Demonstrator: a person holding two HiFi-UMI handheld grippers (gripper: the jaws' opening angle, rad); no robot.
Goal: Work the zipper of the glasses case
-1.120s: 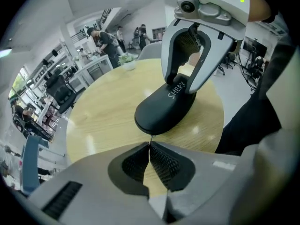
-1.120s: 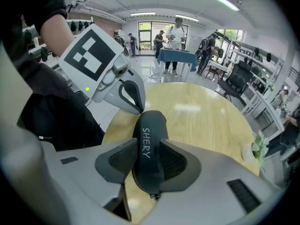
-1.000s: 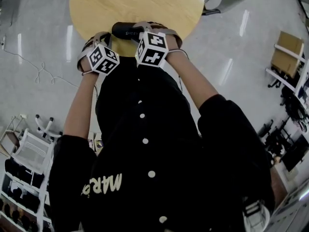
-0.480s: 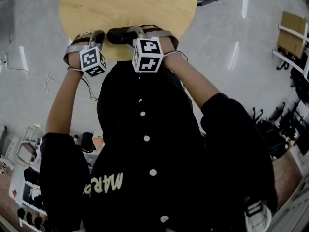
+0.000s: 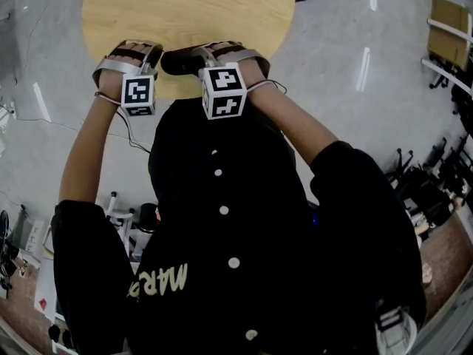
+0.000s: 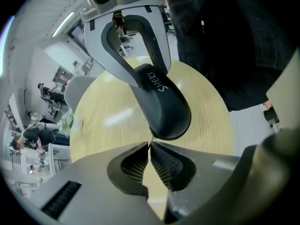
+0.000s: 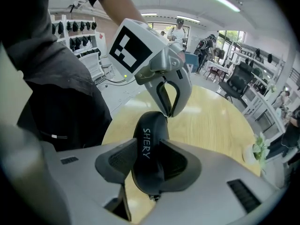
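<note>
A black glasses case (image 5: 179, 61) printed SHERY is held over the near edge of the round wooden table (image 5: 185, 6). My right gripper (image 7: 150, 162) is shut across the case's body (image 7: 149, 139), one pad on each side. My left gripper (image 6: 149, 146) is at the case's rounded end (image 6: 161, 107). Its tips meet on the thin metal zipper pull (image 6: 150, 139), and its jaws are just opening with the pull still between them. From above, the left gripper (image 5: 144, 63) is left of the case and the right gripper (image 5: 211, 58) is over it.
The person's black buttoned shirt fills the lower head view. A small potted plant (image 7: 259, 149) stands at the table's far edge. Grey floor surrounds the table, with a cardboard box (image 5: 449, 32) at right and shelving at lower left. People sit in the background (image 6: 28, 135).
The left gripper has moved left, widening the gap to the right gripper. The right gripper stays clamped on the case. The head view has shifted.
</note>
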